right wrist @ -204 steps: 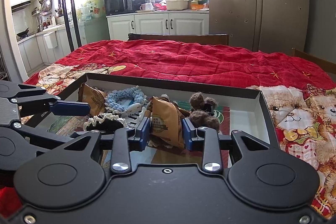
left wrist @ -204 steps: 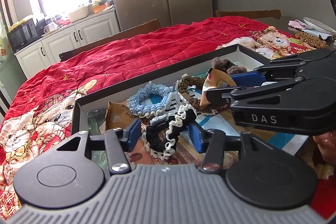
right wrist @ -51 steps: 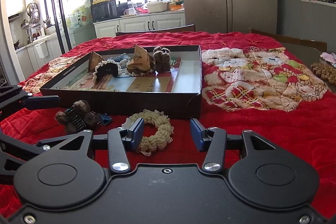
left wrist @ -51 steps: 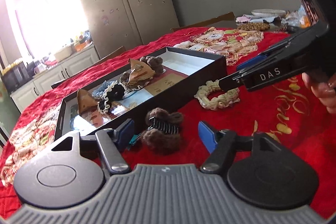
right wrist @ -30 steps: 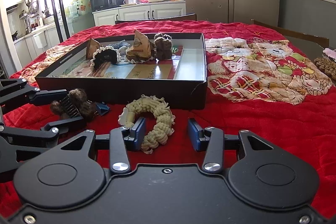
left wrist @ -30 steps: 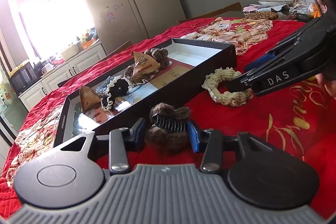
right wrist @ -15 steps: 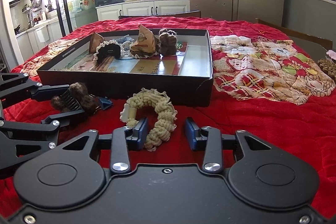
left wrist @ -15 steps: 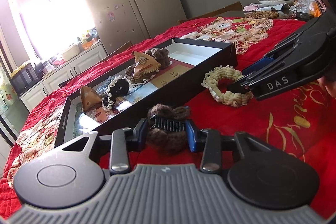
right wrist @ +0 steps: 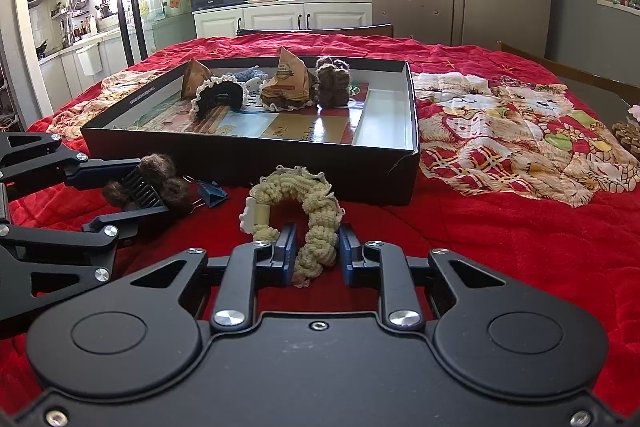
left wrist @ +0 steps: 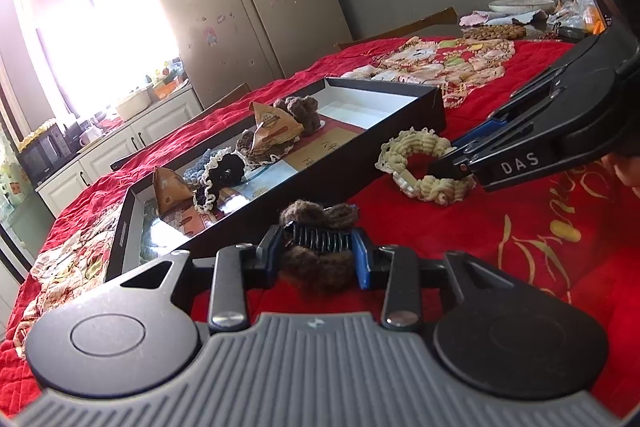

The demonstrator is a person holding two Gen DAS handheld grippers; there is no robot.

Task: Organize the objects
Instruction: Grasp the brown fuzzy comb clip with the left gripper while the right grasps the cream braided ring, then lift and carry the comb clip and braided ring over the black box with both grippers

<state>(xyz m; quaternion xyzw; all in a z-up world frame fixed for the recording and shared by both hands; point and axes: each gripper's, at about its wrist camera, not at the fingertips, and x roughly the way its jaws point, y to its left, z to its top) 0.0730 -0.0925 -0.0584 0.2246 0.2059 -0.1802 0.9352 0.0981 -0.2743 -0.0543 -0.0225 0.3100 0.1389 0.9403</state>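
A brown furry hair clip [left wrist: 320, 261] with a black comb lies on the red quilt [left wrist: 500, 247], in front of the black box [left wrist: 362, 163]. My left gripper [left wrist: 318, 245] is shut on it, one blue pad on each side. The right wrist view shows this clip [right wrist: 160, 165] between the left gripper's [right wrist: 148, 187] fingers. To its right a cream scrunchie [right wrist: 316, 203] lies on the quilt. My right gripper [right wrist: 316, 247] is closing on its near strand, which sits between the pads and touches them. From the left wrist view the right gripper [left wrist: 444, 165] reaches in over the scrunchie [left wrist: 412, 147].
The black box [right wrist: 248, 151] holds a black lace scrunchie [right wrist: 218, 95], a blue one, two brown paper packets and another brown furry clip [right wrist: 332, 85]. A blue binder clip [right wrist: 212, 195] lies beside the held clip. A teddy-print cloth [right wrist: 520, 131] covers the quilt at right.
Both grippers stood open around their items 1.7 s ago. Since then the left jaws have closed onto the brown clip and the right jaws have narrowed onto the cream scrunchie. Neither hand has shifted.
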